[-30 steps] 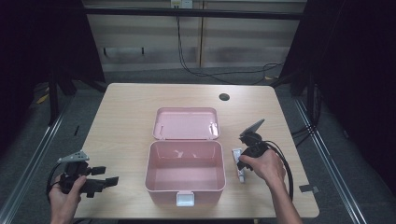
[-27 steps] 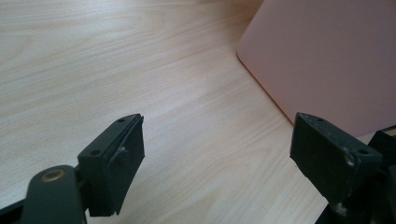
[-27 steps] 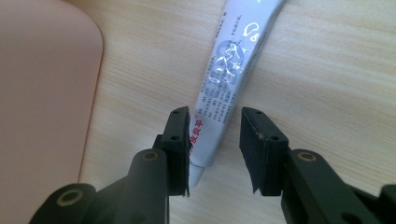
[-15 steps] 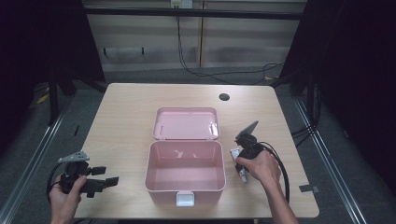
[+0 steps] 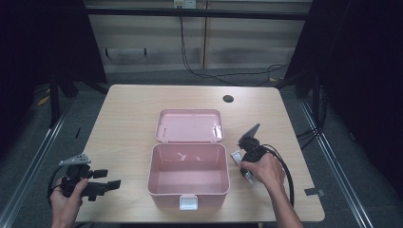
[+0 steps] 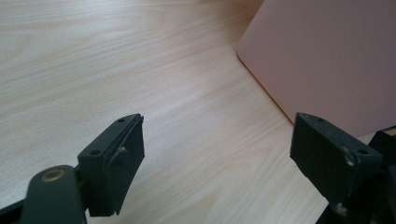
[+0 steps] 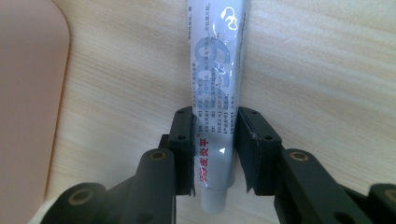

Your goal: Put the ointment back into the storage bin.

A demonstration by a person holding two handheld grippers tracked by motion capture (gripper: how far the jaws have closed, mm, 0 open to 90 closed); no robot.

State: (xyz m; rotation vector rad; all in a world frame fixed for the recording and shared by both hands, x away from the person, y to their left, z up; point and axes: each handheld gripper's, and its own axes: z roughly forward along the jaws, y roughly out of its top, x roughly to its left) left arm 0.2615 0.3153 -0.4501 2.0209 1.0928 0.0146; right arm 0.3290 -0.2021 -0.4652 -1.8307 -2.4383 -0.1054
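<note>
Pale wood-grain table (image 5: pixel 133 123) lay under my claws. My right claw (image 7: pixel 215 140) had just been closing and its black pads touched both sides of a smooth white tube (image 7: pixel 217 84) lying flat, right of the open pink plastic box (image 5: pixel 188 173) with rounded corners. My left claw (image 6: pixel 219 154) hung wide, near the box's left.

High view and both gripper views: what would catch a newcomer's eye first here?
The open pink box in the middle of the table, its lid laid back and the inside looking empty. Just right of it, the right hand-held gripper has been closing its jaws around a white tube lying on the wood. The left hand-held gripper is open over bare wood.
</note>
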